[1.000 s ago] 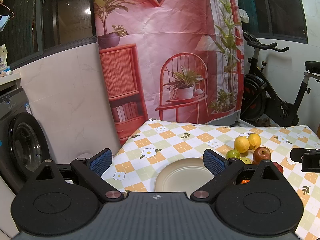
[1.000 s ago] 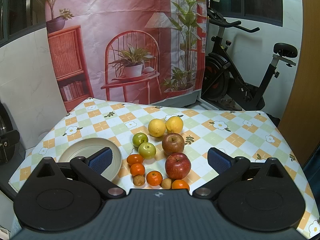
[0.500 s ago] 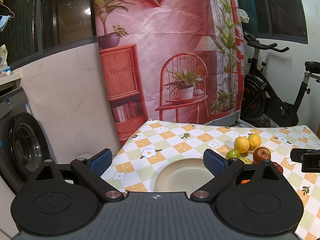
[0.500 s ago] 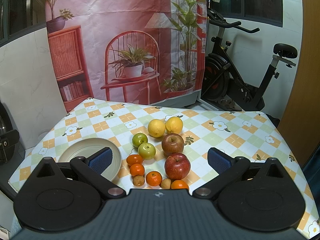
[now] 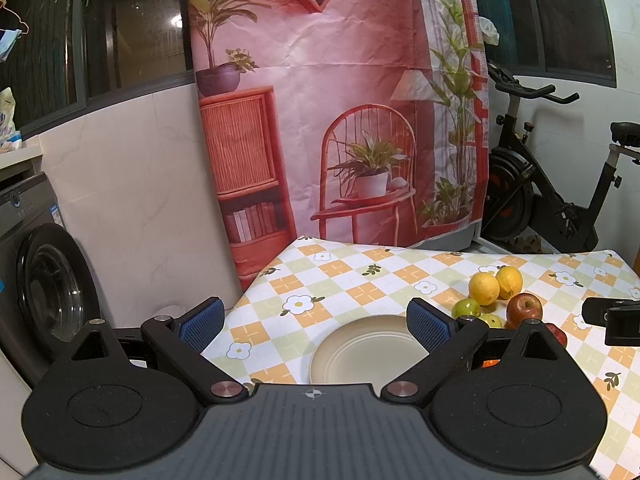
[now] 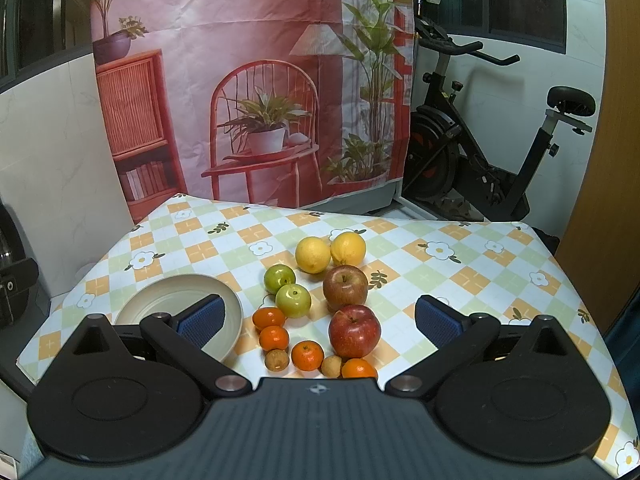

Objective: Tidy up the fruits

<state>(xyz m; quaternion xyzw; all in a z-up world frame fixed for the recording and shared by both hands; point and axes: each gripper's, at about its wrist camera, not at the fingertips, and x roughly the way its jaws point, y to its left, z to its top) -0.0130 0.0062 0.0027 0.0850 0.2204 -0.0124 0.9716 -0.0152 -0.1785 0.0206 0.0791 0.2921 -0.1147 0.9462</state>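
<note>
From the left wrist view, the left tool (image 5: 316, 320) hangs released, its blue-padded fingers spread wide with nothing between them, above the near edge of the table with the checked floral cloth (image 5: 360, 268). Under it sits the shallow round beige plate (image 5: 360, 354), bare inside; that looks like the place meant to receive the fruit, which would explain why this tool waits over it. To the right the two yellow lemons (image 5: 496, 286) touch each other at the head of the cluster, and a black part of the other tool shows at the frame's right edge. A grey washing machine (image 5: 36, 264) stands at the left; its panel markings are too small to read. From the right wrist view, the right tool (image 6: 318, 320) is likewise released and empty, poised over the fruit, probably to choose a first piece. The fruit lies grouped by kind just right of the plate: two green apples (image 6: 288, 290), two red apples (image 6: 350, 308), four small orange mandarins (image 6: 288, 340) and two small brown round fruits (image 6: 304, 362). No brand or label is legible.
</note>
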